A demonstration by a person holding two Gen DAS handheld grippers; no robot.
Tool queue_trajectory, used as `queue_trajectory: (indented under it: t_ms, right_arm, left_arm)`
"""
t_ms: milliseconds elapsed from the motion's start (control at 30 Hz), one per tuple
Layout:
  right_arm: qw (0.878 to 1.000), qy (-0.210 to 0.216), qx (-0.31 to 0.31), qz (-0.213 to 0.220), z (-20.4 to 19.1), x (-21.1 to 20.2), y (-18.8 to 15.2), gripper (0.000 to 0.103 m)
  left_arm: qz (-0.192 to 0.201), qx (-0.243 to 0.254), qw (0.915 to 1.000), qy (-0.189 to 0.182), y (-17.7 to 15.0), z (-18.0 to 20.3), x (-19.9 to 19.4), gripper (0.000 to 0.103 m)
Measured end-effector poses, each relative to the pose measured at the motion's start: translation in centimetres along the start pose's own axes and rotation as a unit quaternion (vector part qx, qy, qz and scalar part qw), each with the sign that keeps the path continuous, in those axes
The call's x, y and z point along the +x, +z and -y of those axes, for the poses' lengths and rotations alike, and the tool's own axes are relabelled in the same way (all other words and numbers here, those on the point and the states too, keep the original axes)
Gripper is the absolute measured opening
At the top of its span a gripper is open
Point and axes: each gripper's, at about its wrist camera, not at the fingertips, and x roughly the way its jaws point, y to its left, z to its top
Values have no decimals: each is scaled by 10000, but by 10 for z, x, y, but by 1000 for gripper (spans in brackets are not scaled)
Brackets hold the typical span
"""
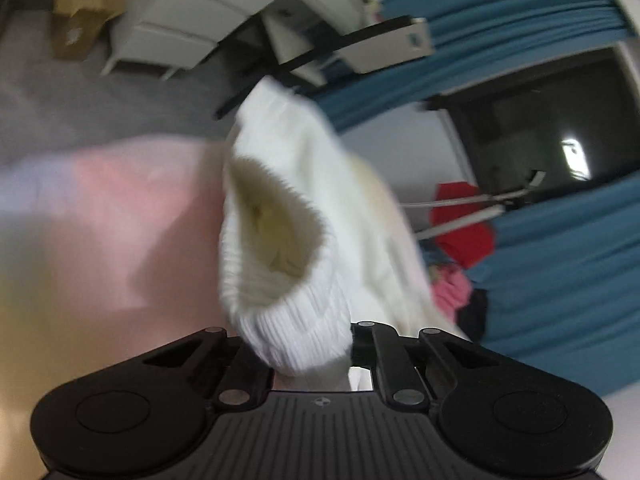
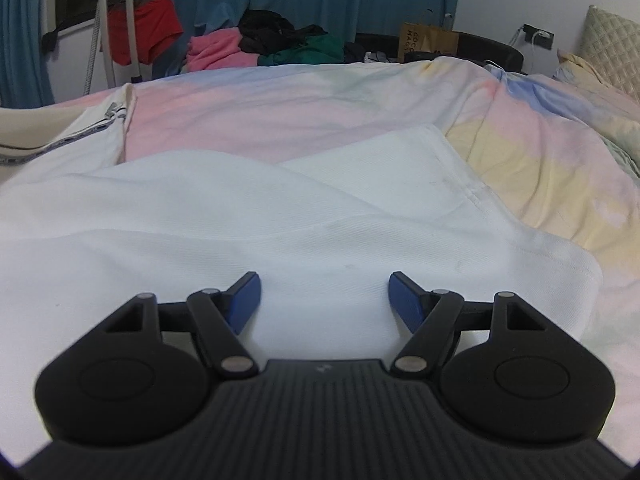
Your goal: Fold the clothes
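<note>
A white knit garment's ribbed cuff (image 1: 280, 264) hangs blurred in front of the left wrist camera, its opening facing the lens. My left gripper (image 1: 316, 360) is shut on this cuff; the cloth hides the fingertips. In the right wrist view the white garment (image 2: 240, 216) lies spread and rumpled on the pastel bedsheet (image 2: 280, 108), with a cream zipped edge (image 2: 108, 114) at the far left. My right gripper (image 2: 324, 300) is open just above the white cloth, its blue pads (image 2: 244, 304) wide apart with nothing pinched between them.
A pile of pink, black and green clothes (image 2: 260, 44) lies beyond the bed's far edge, a red garment (image 2: 144, 28) on a stand to its left. A paper bag (image 2: 428, 42) and pillows (image 2: 612, 52) are at the right. White drawers (image 1: 192, 20) and a cardboard box (image 1: 86, 4) stand on the floor.
</note>
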Motion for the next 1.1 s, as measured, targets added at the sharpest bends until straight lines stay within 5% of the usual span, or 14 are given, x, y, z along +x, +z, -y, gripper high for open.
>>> queue_trajectory:
  t_ms: [133,333,433,533,633,700,800,833,933,967,1100]
  right_arm:
    - [9997,-113,224,-57,14,3,-1,73]
    - [9972,-226,715,-44,35,1,1,73]
    - [9932,-404,1089,116,48,-6,2,73]
    - [9765,-720,1977,464,77,-19,3,73]
    - [9464,-977,3048,440,111,-24,-6,73]
    - [9225,-899,3746,227,132,-20,-16,75]
    - [9094,-324,4146,41,145,-12,-23,71]
    - [9052,-112,4249,-16,149,-9,-24,67]
    - [8973,354,4398,-140,154,-2,-27,18]
    - [9004,334,4336,-119,150,-2,-26,10]
    - [8903,98,4541,336,158,-13,-18,6]
  left_arm:
    - [-339,-83,9993,95,34,-14,-33,10]
    - [-803,594,9859,1343,46,-58,-7,10]
    - [-519,764,9849,1467,31,-64,3,11]
    - [-217,756,9856,1496,25,-57,3,12]
    - [0,528,9882,1438,13,-68,-14,13]
    - [64,419,9895,1384,13,-72,-14,13]
    - [49,320,9914,1265,17,-82,-16,14]
    - [38,259,9924,1205,18,-86,-17,14]
    - [-20,-9,9948,1021,23,-96,-21,14]
    - [-33,-52,9952,980,24,-97,-23,12]
    - [-14,33,9979,643,33,-82,-35,10]
